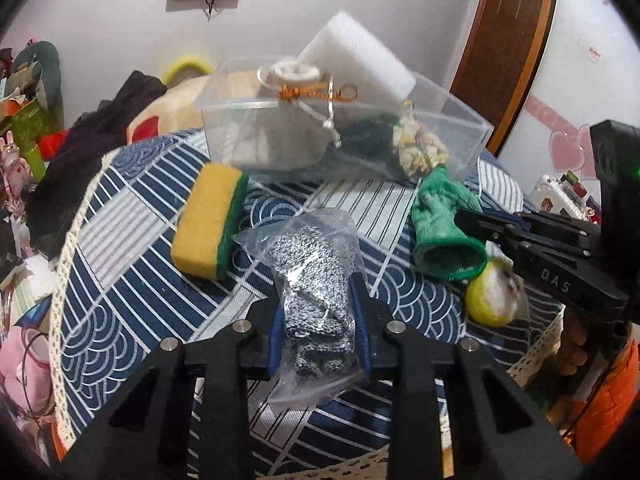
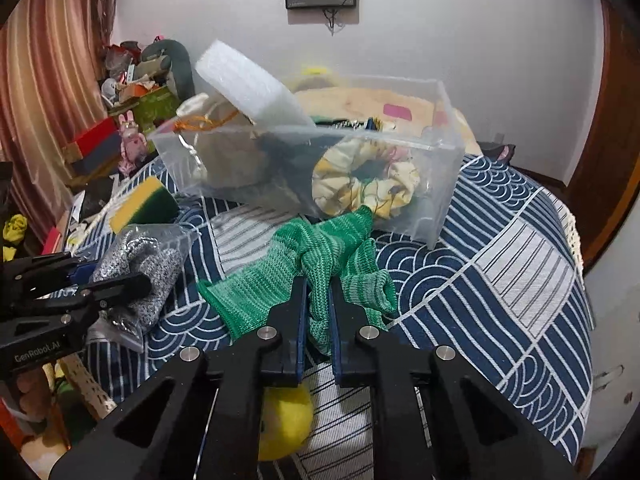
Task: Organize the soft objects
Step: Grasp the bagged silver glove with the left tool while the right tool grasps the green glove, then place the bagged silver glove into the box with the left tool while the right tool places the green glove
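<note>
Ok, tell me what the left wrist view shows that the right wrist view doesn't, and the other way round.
Only the left wrist view shows the left tool from behind, shut on the bagged grey gloves, plus the pink heart stickers on the wall.

Only the right wrist view shows the right tool from behind, shut on the green glove, plus the striped curtain.

Both show the clear box, white foam block, yellow sponge, yellow ball and patterned cloth.

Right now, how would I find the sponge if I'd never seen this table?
Start at the clear plastic box in the middle of the blue patterned tablecloth. Just beside its left front corner lies the sponge, a thick block. It alone is yellow with a dark green side; its neighbour is a grey knit in a clear bag.
</note>
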The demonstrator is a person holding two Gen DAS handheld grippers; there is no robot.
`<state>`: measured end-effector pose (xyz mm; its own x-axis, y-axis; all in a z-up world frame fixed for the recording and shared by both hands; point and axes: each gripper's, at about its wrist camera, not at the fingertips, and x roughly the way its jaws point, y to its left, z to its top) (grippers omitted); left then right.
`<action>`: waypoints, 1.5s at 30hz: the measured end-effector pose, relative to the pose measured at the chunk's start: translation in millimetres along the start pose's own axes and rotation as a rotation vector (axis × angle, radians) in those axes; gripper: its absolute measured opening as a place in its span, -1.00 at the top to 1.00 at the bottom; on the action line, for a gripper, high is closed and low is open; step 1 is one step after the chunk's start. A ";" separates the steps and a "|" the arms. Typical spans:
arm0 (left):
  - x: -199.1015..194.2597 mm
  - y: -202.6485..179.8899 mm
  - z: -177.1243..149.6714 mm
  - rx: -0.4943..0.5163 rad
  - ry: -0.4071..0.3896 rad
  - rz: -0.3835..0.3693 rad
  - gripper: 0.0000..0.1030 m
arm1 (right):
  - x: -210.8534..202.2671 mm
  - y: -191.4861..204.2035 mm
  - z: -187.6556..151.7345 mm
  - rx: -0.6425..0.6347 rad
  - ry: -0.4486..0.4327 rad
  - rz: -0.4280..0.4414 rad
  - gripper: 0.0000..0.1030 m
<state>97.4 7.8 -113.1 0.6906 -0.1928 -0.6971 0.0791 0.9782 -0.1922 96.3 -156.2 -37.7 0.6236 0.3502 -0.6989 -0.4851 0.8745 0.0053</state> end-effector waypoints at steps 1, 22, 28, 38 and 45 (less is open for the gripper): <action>-4.2 -0.2 1.4 0.000 -0.012 0.000 0.44 | -6.0 0.1 0.6 -0.001 -0.015 -0.001 0.84; -73.3 -1.3 71.0 0.011 -0.284 0.032 0.44 | -62.4 3.1 46.9 -0.018 -0.264 -0.052 0.84; -63.7 5.1 101.6 0.048 -0.327 0.087 0.44 | -49.8 6.7 67.6 -0.051 -0.272 -0.091 0.83; -10.9 21.0 139.6 0.050 -0.252 0.111 0.43 | -7.9 5.2 90.5 -0.070 -0.212 -0.126 0.83; 27.6 25.5 147.5 0.014 -0.160 0.070 0.42 | 36.4 1.1 87.1 -0.083 -0.072 -0.126 0.83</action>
<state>224.5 38.9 -35.4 0.8005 -0.1103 -0.5890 0.0359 0.9900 -0.1365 171.9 -113.3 -0.8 0.7239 0.2650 -0.6370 -0.4473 0.8832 -0.1408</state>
